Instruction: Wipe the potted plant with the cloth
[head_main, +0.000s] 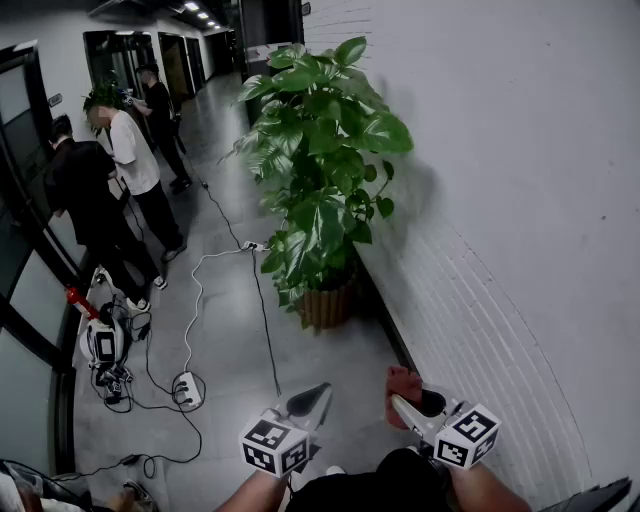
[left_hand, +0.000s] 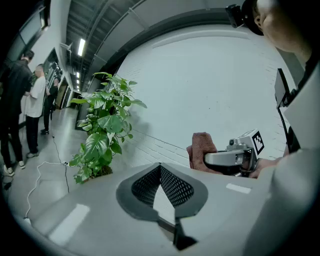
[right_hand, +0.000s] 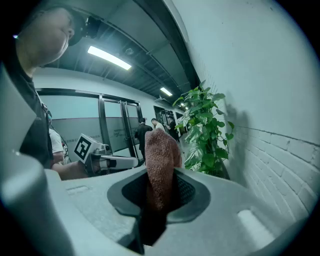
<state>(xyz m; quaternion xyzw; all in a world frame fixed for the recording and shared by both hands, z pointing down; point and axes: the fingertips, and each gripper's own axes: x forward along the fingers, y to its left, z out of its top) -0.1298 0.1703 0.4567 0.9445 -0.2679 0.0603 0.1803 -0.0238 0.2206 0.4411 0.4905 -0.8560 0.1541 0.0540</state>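
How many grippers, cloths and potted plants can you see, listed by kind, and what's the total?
grippers: 2 (left gripper, right gripper)
cloth: 1
potted plant: 1
total: 4

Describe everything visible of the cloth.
The cloth is a reddish-brown, terry-looking towel, bunched into a narrow wad. The right hand-held gripper is shut on its lower part; its rounded top sticks out beyond the jaws. It is held beside the white brick wall, apart from the potted plant, touching nothing else.
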